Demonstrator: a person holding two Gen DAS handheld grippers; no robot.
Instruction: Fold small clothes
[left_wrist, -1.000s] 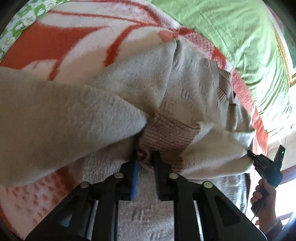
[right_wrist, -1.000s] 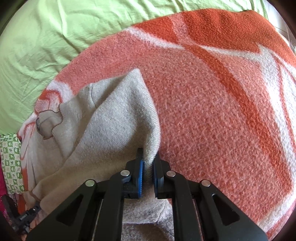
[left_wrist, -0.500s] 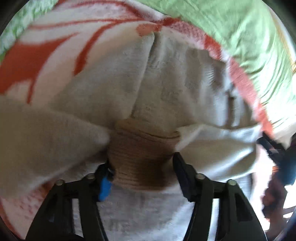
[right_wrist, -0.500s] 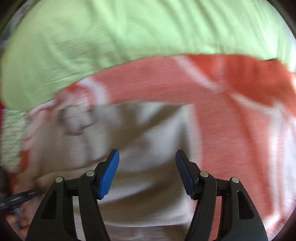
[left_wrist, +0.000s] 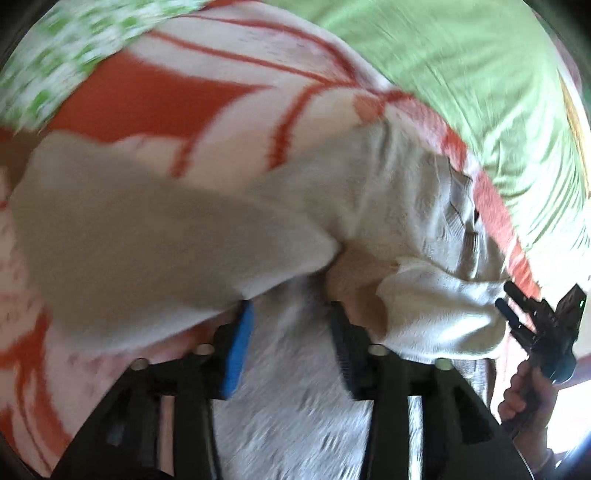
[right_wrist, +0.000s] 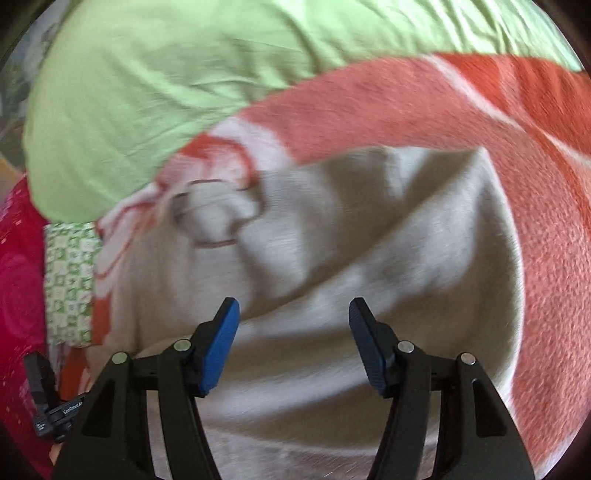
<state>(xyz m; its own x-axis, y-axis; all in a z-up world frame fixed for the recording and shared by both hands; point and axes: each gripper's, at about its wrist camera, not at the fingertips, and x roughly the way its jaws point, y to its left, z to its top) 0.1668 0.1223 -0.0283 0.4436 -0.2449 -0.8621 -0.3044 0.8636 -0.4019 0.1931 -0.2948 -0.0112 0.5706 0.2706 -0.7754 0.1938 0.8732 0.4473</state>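
Both tools (left_wrist: 290, 345) (right_wrist: 293, 345) have let go of sweater (right_wrist: 369, 240)

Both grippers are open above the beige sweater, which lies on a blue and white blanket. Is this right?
One detail is wrong: the blanket is orange and white, not blue and white, as the right wrist view shows. The rest holds: the left gripper and right gripper are both open above the beige sweater.
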